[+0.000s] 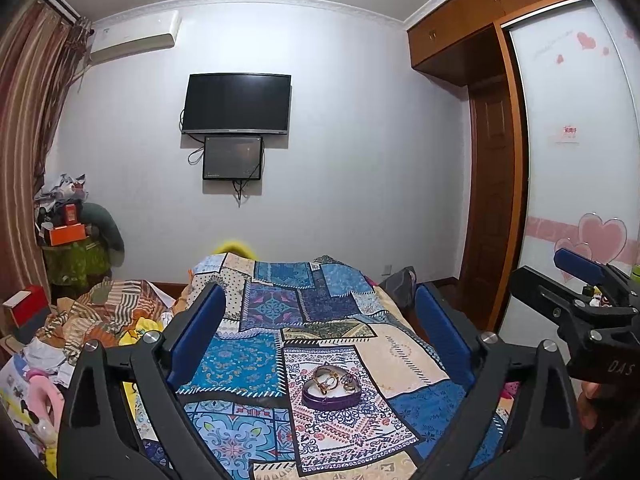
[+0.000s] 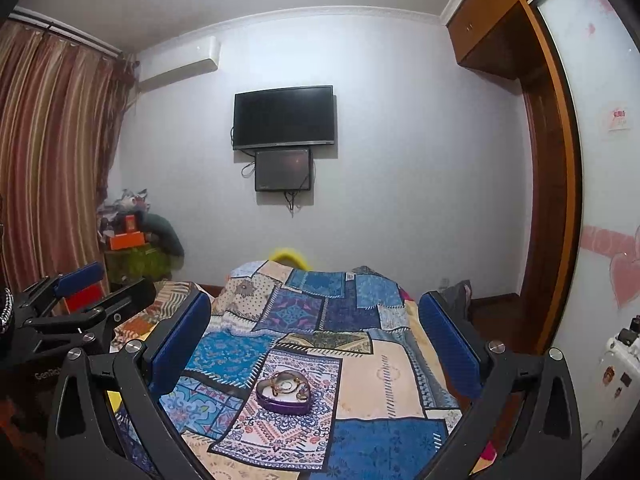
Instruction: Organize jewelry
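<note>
- The heart-shaped purple jewelry box [image 1: 331,390], gold pieces inside, sits mid-bed on the patchwork quilt [image 1: 276,312].
- Left gripper [image 1: 320,332] and right gripper [image 2: 316,336]: fingers spread apart, empty.
- The box lies straight ahead, below both; neither is clearly nearer.

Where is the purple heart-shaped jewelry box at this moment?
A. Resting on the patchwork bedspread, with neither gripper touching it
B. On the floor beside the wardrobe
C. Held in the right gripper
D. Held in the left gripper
A: the jewelry box sits on the bedspread, while the left gripper and right gripper are open and apart from it.
</note>
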`<state>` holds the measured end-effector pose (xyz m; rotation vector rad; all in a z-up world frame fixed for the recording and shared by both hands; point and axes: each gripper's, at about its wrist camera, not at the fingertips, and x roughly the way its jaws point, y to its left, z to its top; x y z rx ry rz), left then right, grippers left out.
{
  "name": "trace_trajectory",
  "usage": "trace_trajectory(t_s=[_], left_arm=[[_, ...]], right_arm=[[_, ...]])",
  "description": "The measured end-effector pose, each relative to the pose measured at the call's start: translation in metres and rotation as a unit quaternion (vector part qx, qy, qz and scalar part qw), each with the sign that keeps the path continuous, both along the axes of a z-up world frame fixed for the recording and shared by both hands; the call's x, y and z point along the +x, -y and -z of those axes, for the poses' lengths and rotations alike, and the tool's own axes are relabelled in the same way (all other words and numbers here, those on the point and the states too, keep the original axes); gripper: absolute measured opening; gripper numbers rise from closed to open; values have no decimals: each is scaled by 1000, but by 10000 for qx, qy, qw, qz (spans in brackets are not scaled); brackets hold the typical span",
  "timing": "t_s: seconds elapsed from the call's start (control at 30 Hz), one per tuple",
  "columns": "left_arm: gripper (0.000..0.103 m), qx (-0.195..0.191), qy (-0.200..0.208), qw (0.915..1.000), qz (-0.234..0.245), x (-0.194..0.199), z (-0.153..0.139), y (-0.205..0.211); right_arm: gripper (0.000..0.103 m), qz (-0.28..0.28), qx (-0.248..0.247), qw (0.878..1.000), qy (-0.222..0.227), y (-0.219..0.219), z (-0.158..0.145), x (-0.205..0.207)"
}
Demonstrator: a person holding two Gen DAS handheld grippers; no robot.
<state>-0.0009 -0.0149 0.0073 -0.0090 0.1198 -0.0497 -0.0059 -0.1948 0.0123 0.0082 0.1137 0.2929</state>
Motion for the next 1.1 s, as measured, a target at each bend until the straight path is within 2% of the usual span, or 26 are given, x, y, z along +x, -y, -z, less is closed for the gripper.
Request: trace_trajectory(t_s=[0.13, 1.1], left_arm=[[100, -2, 27, 10000, -34, 1, 0, 0], [101, -6, -80, 10000, -29, 4, 1, -1]], right_arm=[[103, 2, 10, 10000, -29, 0, 0, 1], [103, 24, 42, 10000, -36, 0, -1, 0]])
